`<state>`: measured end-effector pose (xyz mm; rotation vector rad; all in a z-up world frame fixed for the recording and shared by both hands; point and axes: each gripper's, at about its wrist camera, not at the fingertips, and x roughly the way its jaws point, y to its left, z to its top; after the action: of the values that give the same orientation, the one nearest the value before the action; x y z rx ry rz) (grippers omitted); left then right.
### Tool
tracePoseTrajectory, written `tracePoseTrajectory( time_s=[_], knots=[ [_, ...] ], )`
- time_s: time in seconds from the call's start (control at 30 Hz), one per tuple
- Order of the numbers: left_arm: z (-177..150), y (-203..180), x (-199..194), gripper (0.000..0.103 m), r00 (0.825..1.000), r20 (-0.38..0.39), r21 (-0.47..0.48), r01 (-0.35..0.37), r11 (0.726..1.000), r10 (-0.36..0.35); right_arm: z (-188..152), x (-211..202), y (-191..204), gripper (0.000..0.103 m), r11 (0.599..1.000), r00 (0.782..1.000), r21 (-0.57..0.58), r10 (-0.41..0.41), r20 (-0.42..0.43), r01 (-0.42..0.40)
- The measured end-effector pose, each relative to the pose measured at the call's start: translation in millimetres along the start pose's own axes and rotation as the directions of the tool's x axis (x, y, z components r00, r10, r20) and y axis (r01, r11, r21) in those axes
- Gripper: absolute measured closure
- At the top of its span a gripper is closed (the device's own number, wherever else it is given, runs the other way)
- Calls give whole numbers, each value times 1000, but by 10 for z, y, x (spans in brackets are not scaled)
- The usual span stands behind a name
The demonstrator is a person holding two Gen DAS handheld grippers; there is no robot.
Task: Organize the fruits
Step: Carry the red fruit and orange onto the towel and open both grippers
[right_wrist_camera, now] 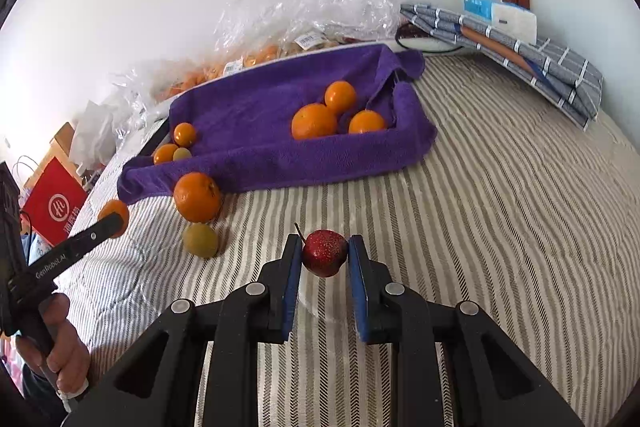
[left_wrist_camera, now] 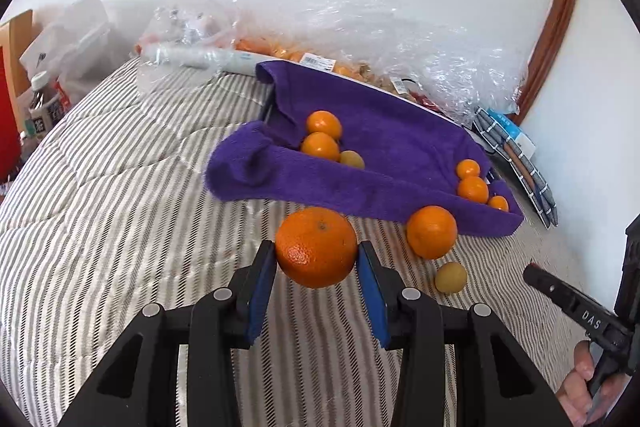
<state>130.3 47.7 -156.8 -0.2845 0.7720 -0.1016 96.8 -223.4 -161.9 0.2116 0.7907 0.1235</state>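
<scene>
My left gripper [left_wrist_camera: 317, 247] is shut on a large orange [left_wrist_camera: 316, 263], held above the striped bedcover just in front of the purple towel-lined tray [left_wrist_camera: 400, 147]. My right gripper [right_wrist_camera: 325, 243] is shut on a small red fruit [right_wrist_camera: 324, 257] with a thin stem. The tray holds two groups of small oranges, one at its left end [left_wrist_camera: 320, 146] and one at its right end [left_wrist_camera: 473, 189]. A yellowish fruit [left_wrist_camera: 352, 159] lies with the left group. On the bed by the tray's front edge lie a loose orange [right_wrist_camera: 197, 197] and a small yellow-green fruit [right_wrist_camera: 201, 239].
Crumpled clear plastic bags [left_wrist_camera: 360, 39] with more fruit lie behind the tray against the white wall. Folded checked cloths [right_wrist_camera: 540, 67] lie at the right. A bottle [left_wrist_camera: 42, 103] and a red paper bag [right_wrist_camera: 54, 207] stand off the bed's left side.
</scene>
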Motion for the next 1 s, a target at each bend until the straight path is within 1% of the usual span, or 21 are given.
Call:
tracePoseTrajectory(
  time_s=[0.07, 0.13, 0.23, 0.33, 0.5, 0.63, 0.73, 0.83, 0.93, 1.0],
  knots=[
    [53, 61, -40, 64, 1000, 4, -13, -13, 1000, 13, 104, -37, 34, 79, 1000, 1000, -6, -6, 16, 6],
    [127, 94, -86, 64, 999, 26, -14, -36, 999, 36, 222, -65, 64, 79, 1000, 999, -15, -14, 35, 15],
    [330, 135, -147, 64, 997, 56, -25, -49, 998, 50, 430, -88, 101, 79, 999, 997, -33, -33, 66, 35],
    [583, 136, -181, 64, 993, 102, -22, -63, 998, 65, 669, -67, 106, 80, 998, 995, -41, -48, 85, 52],
    [1010, 123, -82, 64, 987, 144, -26, -67, 997, 70, 1066, 14, 50, 79, 997, 990, -36, -68, 124, 73],
    [1258, 73, 109, 64, 985, 153, -15, -73, 997, 75, 1391, 182, -28, 79, 998, 987, -9, -55, 148, 57],
    [1407, 2, 326, 64, 987, 143, -7, -66, 998, 66, 1573, 353, -66, 79, 999, 987, 6, -46, 154, 46],
    [1527, -74, 628, 64, 993, 106, -3, -45, 999, 45, 1691, 593, -98, 79, 999, 989, 15, -41, 145, 39],
    [1560, -135, 909, 64, 996, 75, 2, -49, 999, 48, 1719, 829, -114, 79, 999, 993, 21, -39, 116, 37],
    [1560, -163, 1090, 64, 997, 34, 2, -63, 998, 63, 1681, 984, -131, 79, 999, 995, 24, -45, 88, 43]
  ],
)
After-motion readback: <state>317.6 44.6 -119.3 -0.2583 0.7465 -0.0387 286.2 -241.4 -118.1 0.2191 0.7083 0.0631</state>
